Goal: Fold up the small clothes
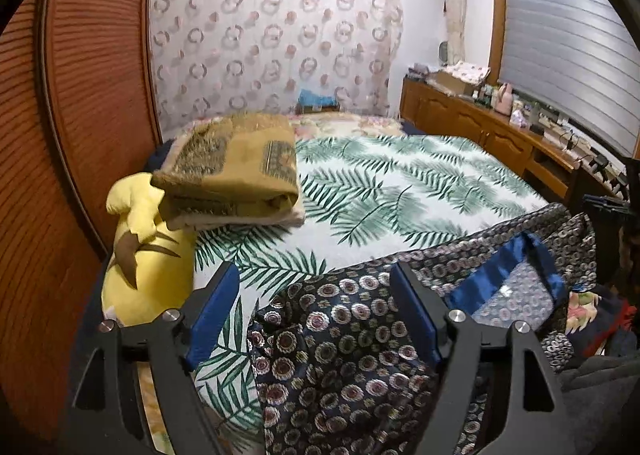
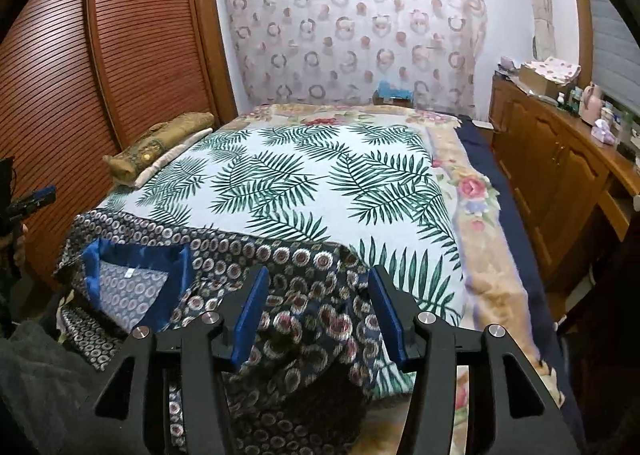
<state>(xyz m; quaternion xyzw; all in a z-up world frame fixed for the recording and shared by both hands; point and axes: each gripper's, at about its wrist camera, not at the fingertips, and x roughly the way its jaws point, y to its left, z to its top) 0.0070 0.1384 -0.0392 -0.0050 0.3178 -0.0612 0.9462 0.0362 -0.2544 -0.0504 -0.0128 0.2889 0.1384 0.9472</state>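
A dark navy garment [image 1: 340,355] printed with round flower rings lies spread over the near edge of the bed [image 1: 400,183], partly hanging off it. Its blue satin collar [image 1: 508,255] faces up, showing a paler lining. My left gripper [image 1: 314,271] is open, its blue pads standing wide to either side of the garment's left part without pressing on it. In the right wrist view the same garment [image 2: 288,255] and collar [image 2: 136,251] lie below my right gripper [image 2: 319,273], which is open over the garment's right corner, cloth loose between the jaws.
A palm-leaf cover [image 2: 304,175] lies over a floral blanket [image 2: 472,191]. A folded tan blanket [image 1: 236,171] and a yellow plush toy [image 1: 148,255] sit at the bed's left. Louvred wooden wardrobe doors [image 1: 80,95] stand left, and a cluttered wooden sideboard [image 2: 560,159] stands right.
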